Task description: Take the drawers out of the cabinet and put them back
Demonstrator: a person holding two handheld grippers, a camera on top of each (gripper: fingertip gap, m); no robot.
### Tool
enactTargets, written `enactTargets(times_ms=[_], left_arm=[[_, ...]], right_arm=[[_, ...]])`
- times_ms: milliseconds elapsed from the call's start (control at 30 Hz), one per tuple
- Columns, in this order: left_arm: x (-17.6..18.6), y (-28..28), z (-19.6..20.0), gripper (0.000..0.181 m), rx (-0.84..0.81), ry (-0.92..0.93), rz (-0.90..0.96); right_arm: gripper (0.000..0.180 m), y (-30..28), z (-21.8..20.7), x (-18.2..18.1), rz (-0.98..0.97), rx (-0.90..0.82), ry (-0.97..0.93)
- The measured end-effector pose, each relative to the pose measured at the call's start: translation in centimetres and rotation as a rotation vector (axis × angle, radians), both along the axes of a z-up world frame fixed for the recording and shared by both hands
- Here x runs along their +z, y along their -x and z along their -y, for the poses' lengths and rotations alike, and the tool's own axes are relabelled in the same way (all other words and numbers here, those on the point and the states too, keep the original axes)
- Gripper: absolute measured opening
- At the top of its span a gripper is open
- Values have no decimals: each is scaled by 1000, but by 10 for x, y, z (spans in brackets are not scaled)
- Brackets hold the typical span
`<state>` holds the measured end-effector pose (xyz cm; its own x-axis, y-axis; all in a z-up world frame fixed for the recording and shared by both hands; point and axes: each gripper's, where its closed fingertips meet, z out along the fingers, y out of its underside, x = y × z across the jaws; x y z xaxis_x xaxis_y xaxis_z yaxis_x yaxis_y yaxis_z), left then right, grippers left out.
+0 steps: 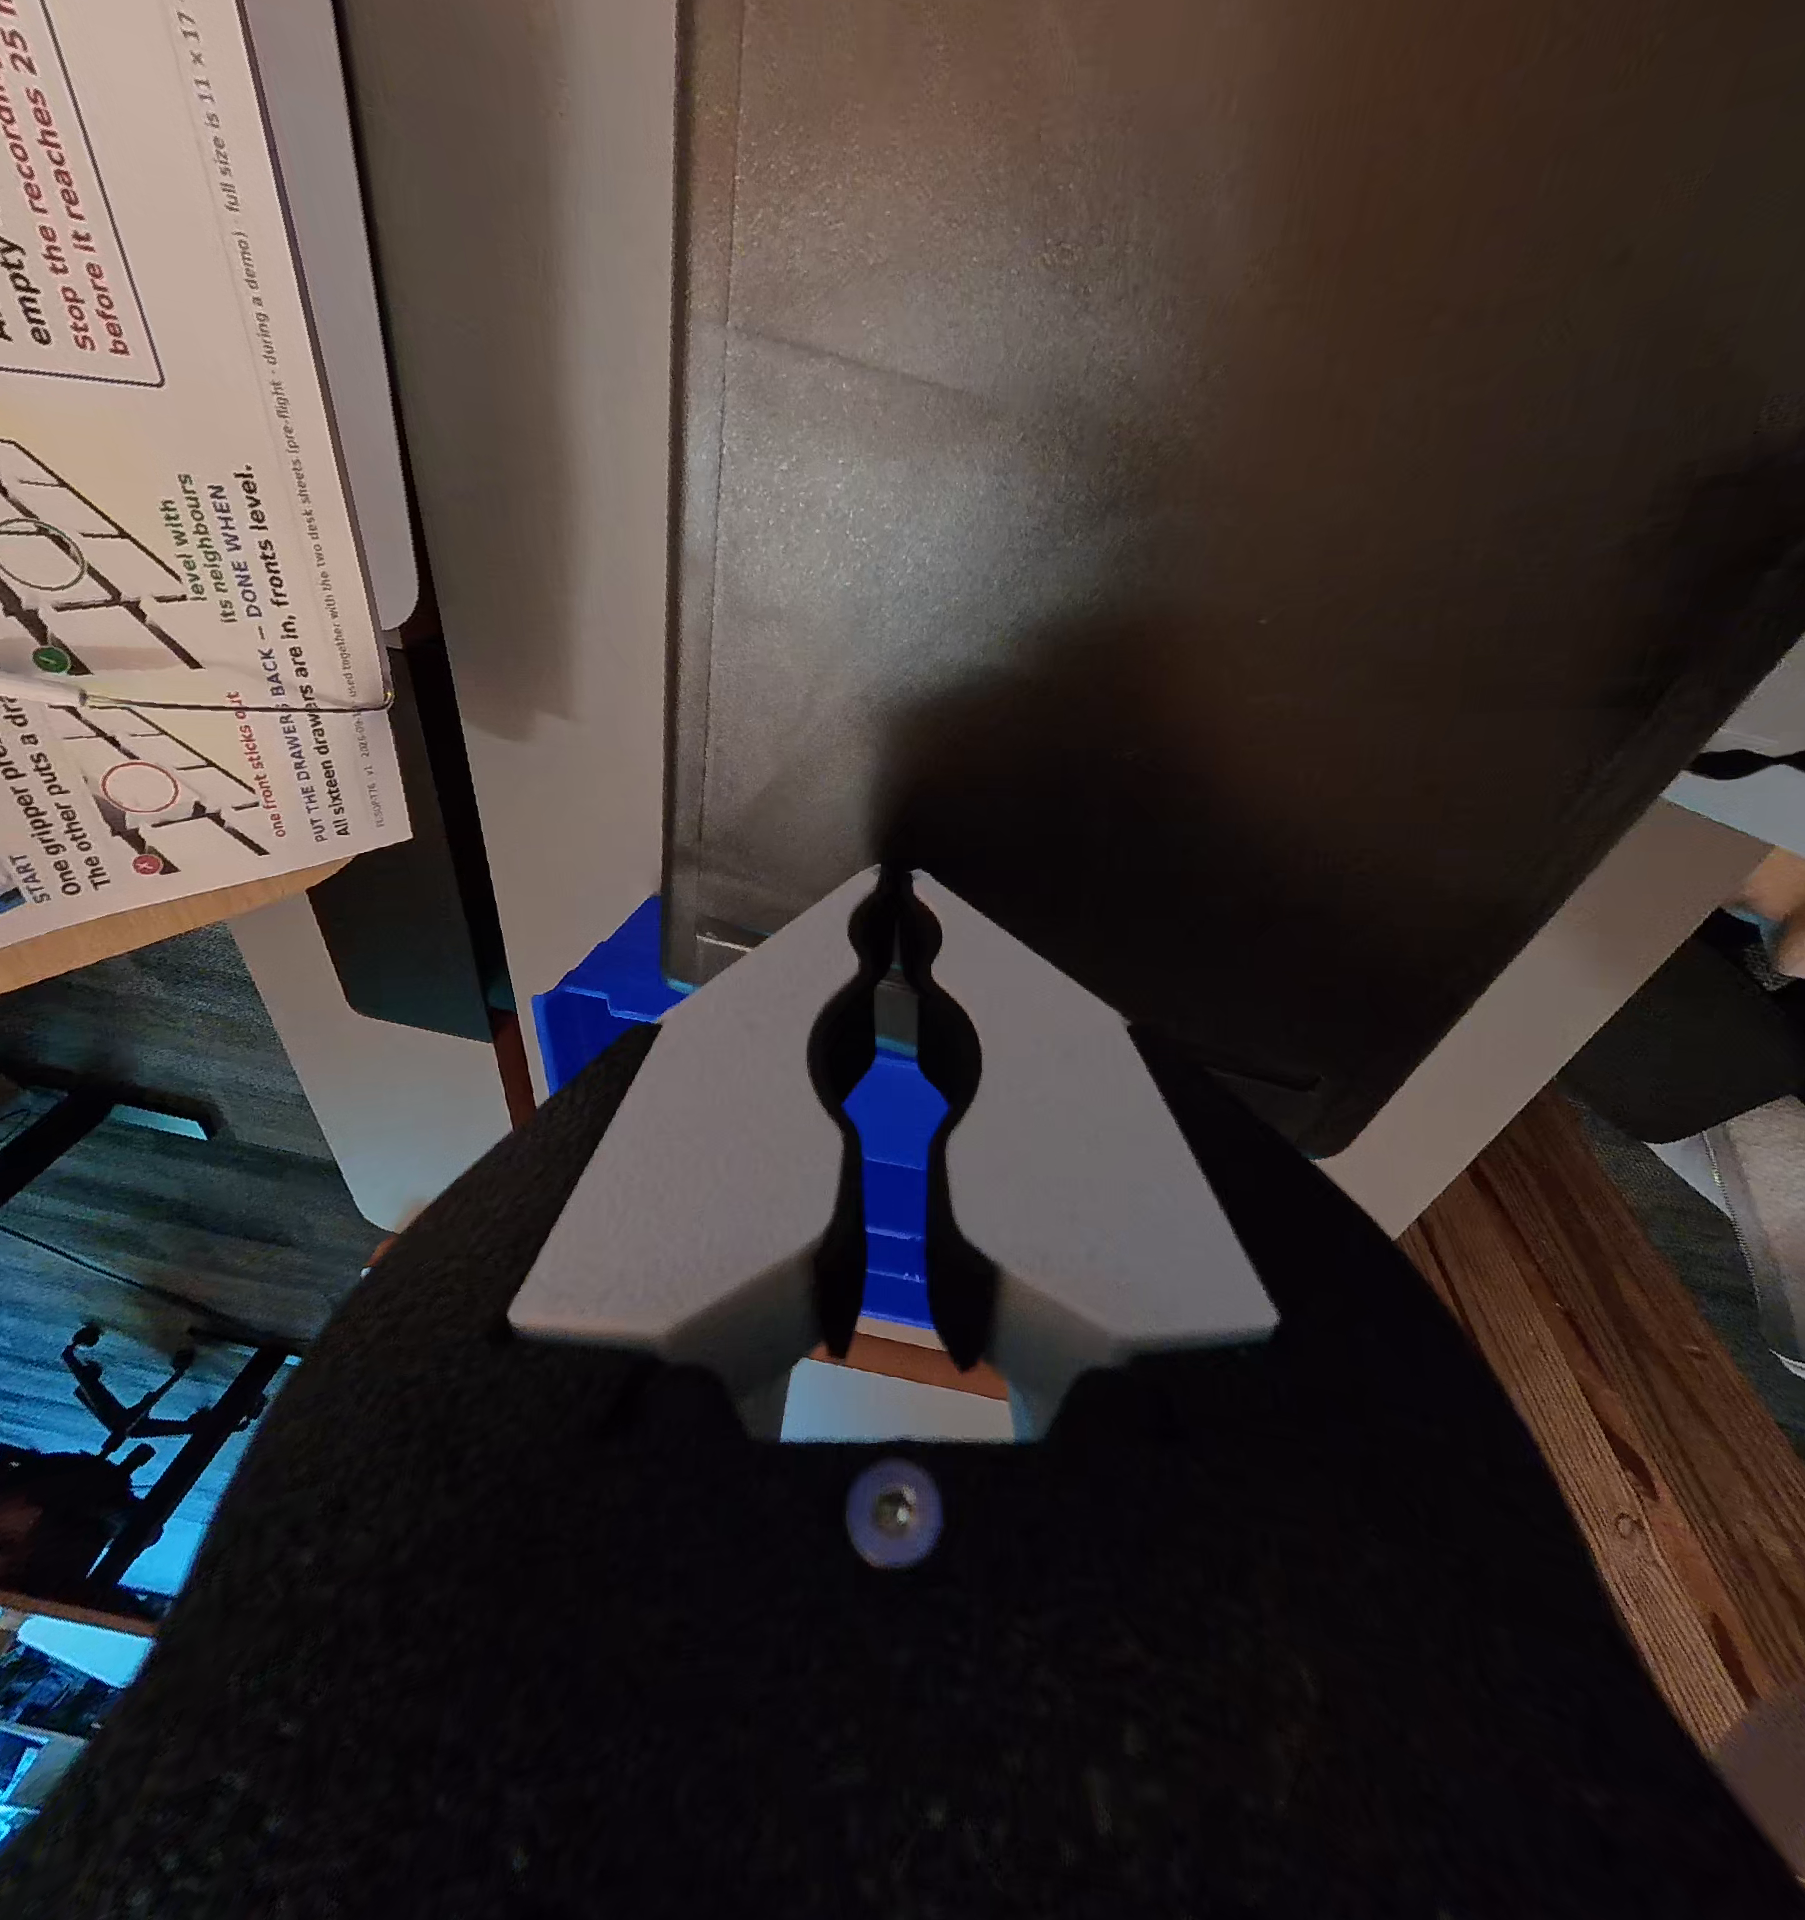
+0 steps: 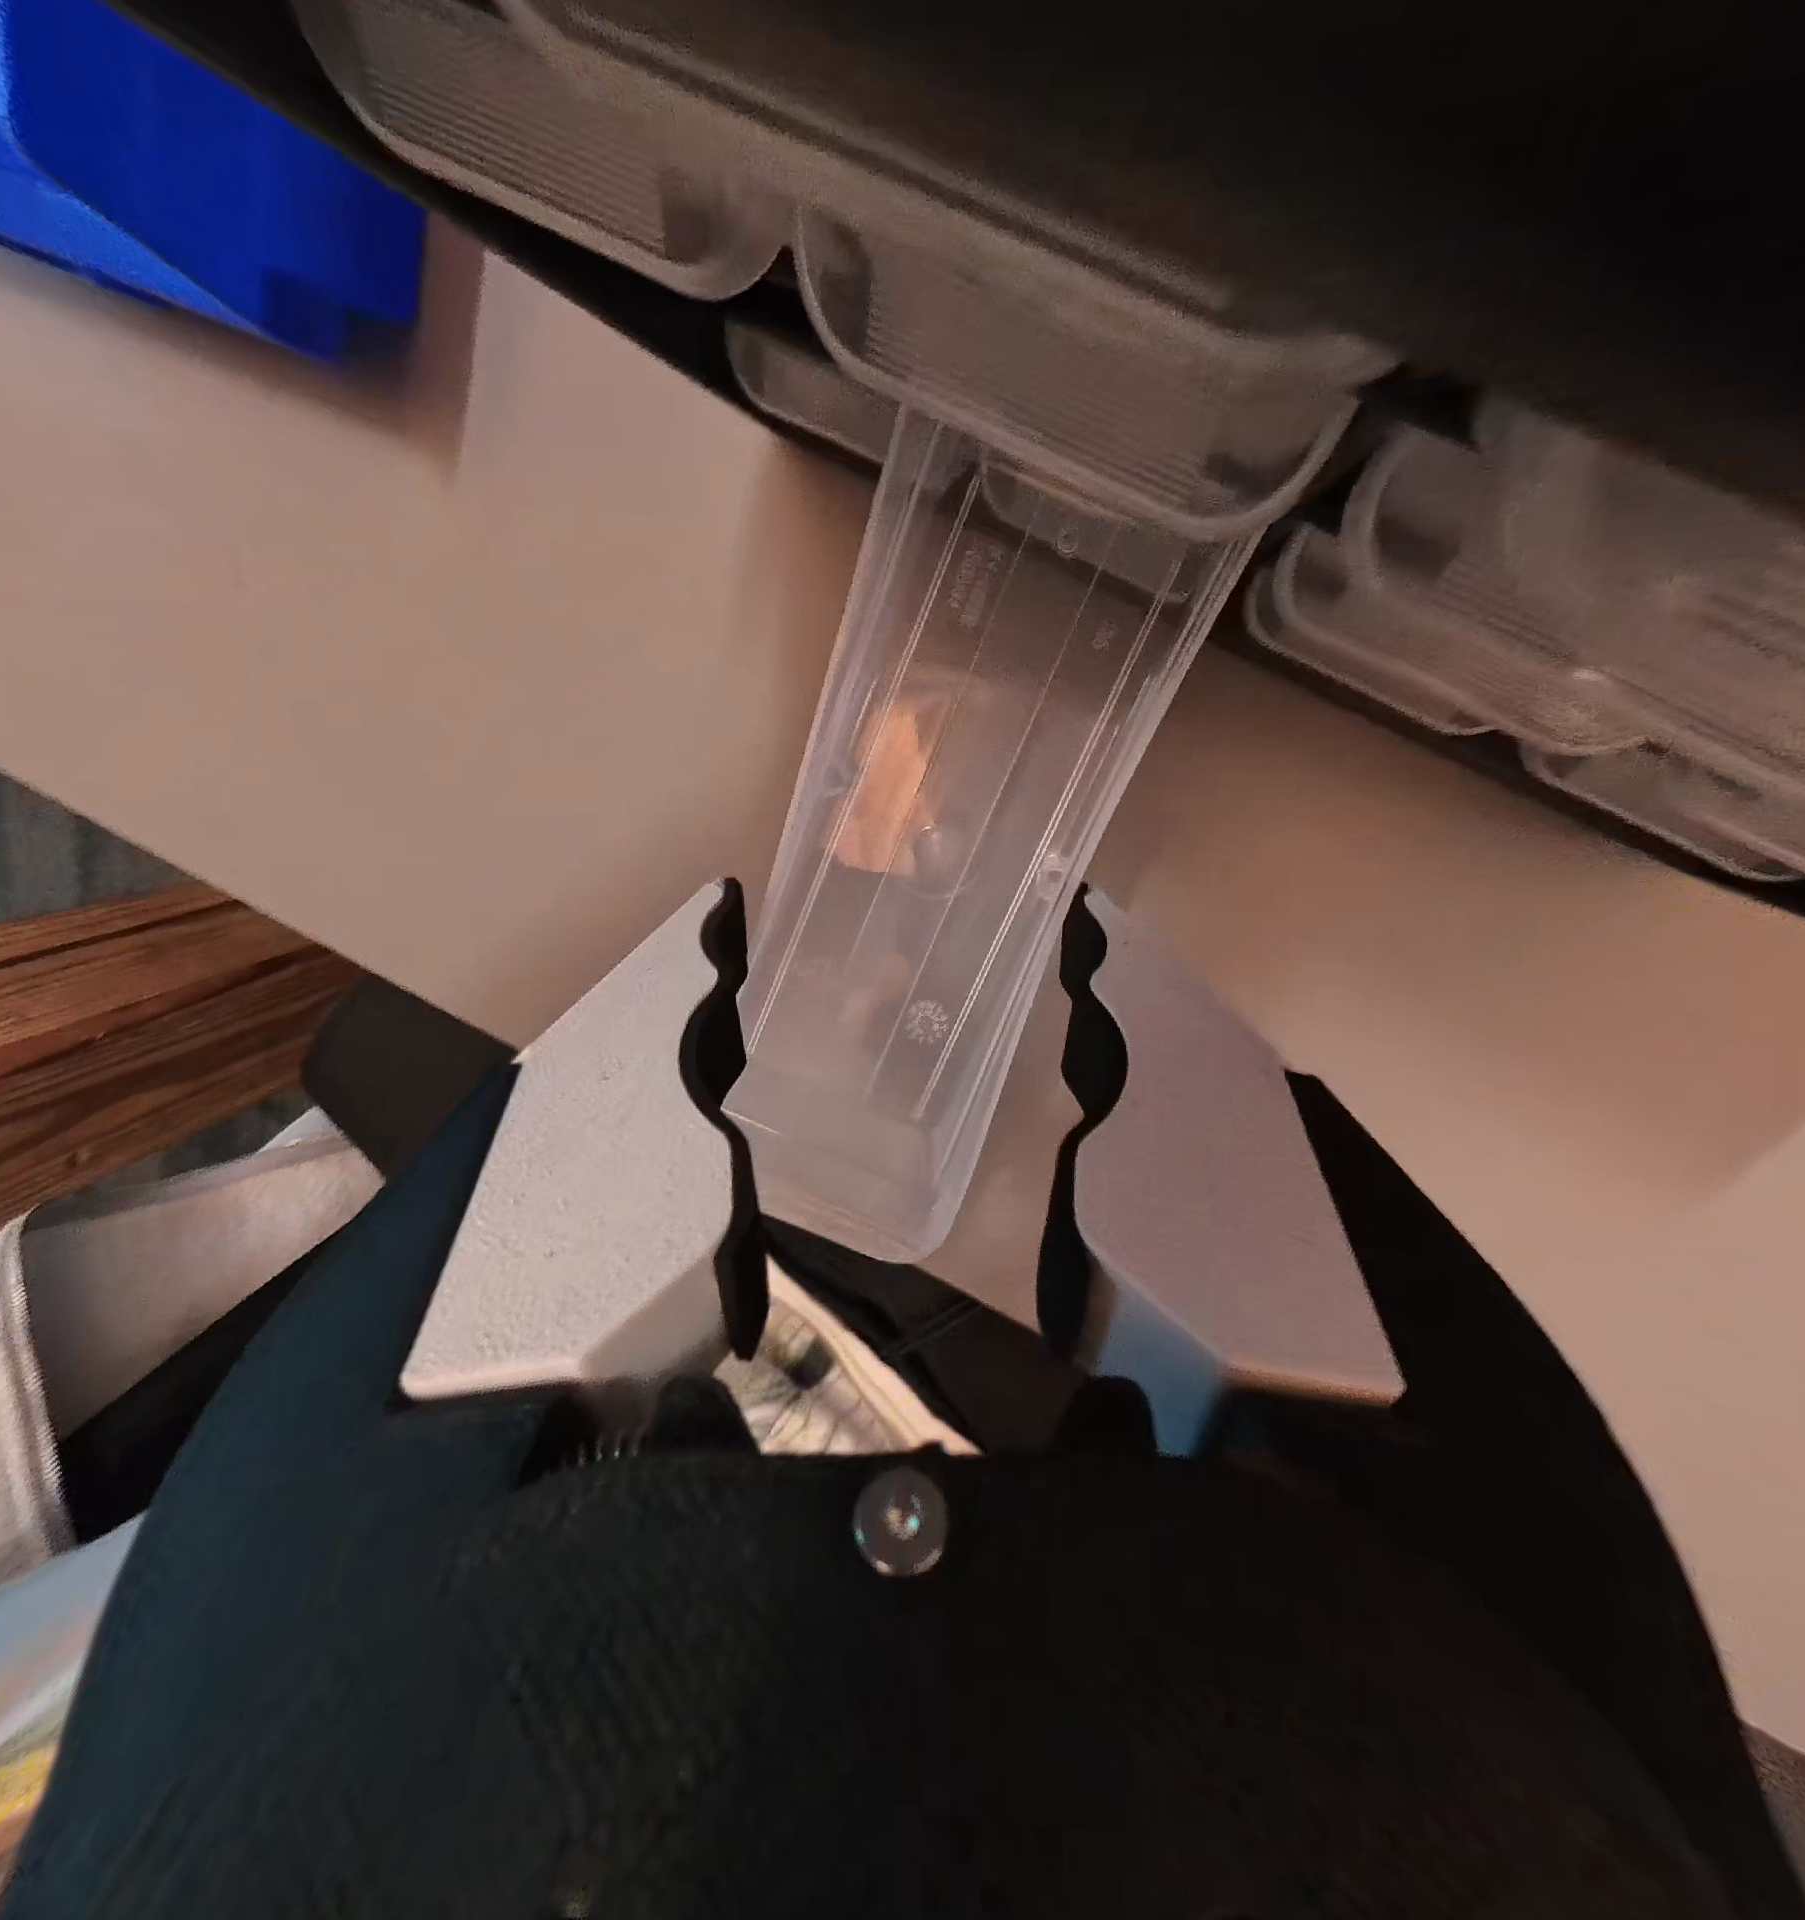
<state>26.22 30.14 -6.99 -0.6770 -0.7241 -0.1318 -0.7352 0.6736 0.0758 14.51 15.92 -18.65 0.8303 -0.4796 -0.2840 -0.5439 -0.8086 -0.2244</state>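
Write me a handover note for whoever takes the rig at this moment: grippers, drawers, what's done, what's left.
Left gripper: shut, tips pressed against the dark cabinet, holding nothing.
Right gripper: open, jaws on either side of a clear drawer that sticks far out of its slot; no firm grip visible.
Neighbouring clear drawers sit in their slots.
A blue bin sits beside the cabinet.
Done: cannot tell how many drawers were cycled.
Left: finish this drawer, then check that the fronts are level.

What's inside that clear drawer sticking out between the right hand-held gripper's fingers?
Through the clear drawer a small orange-tan shape and a darker patch show, too distorted to identify or place for sure. The end inside the cabinet is hidden. The right hand-held gripper is open around it.
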Motion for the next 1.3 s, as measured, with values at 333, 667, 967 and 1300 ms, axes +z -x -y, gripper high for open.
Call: enactTargets(times_ms=[333, 667, 967, 1300], left_arm=[[0, 0, 0, 0, -2, -1, -7], [0, 0, 0, 0, -11, 24, 13], [0, 0, 0, 0, -24, 83, 55], [0, 0, 0, 0, -46, 45, 37]], right_arm=[[59, 10, 6, -3, -127, 71, 116], [59, 40, 46, 10, -65, 413, -70], [60, -87, 185, 62, 431, 617, -290], [60, -313, 228, 67, 698, 882, 55]])
